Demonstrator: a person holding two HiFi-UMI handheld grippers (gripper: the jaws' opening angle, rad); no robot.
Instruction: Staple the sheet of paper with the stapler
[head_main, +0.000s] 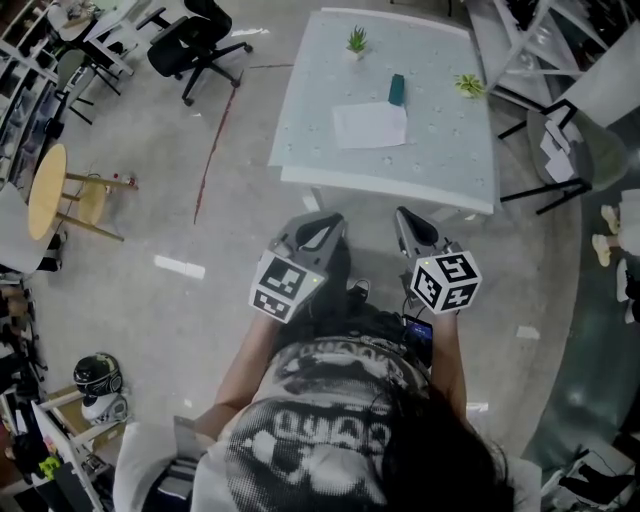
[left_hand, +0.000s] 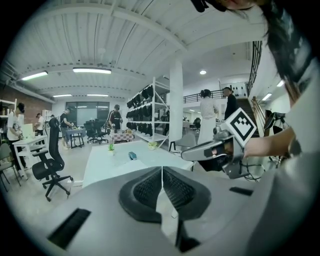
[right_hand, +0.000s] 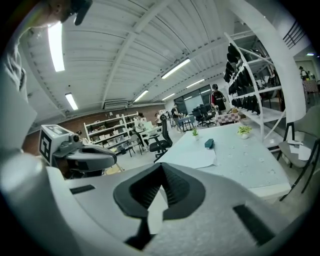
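- The sheet of paper (head_main: 370, 126) lies flat near the middle of the pale table (head_main: 300, 150). The dark teal stapler (head_main: 397, 89) sits at the sheet's far right corner, lying closed. It is too small in the head view to tell whether it rests on the paper's edge or just beside it.
- Both grippers hang well apart from the table, close to the person's body and side by side.
- The left gripper (head_main: 325, 226) has its fingers clenched together on nothing; its own view shows the two ribbed pads (left_hand: 150, 189) meeting along one seam.
- The right gripper (head_main: 408, 222) is the same: its fingers (right_hand: 175, 190) are pressed shut and empty.
- On the step in hand, this scene fits two stages. Either the person stands back with the sheet awaiting its staple, or the sheet is already fastened and both tools have been let go. No staple can be made out at this range, so the paper settles nothing.
- Either way, neither gripper holds a task thing, and any grasp would first need those clenched fingers to part.
- As for writing, I find no brand or label readable on the stapler or the paper.
- The only clear marks are the black-and-white square patterns on the two cubes (head_main: 285, 285), which carry no letters.
- The print on the person's shirt (head_main: 310, 420) is too distorted to read.
- Two small potted plants (head_main: 357, 41) stand toward the table's far side.
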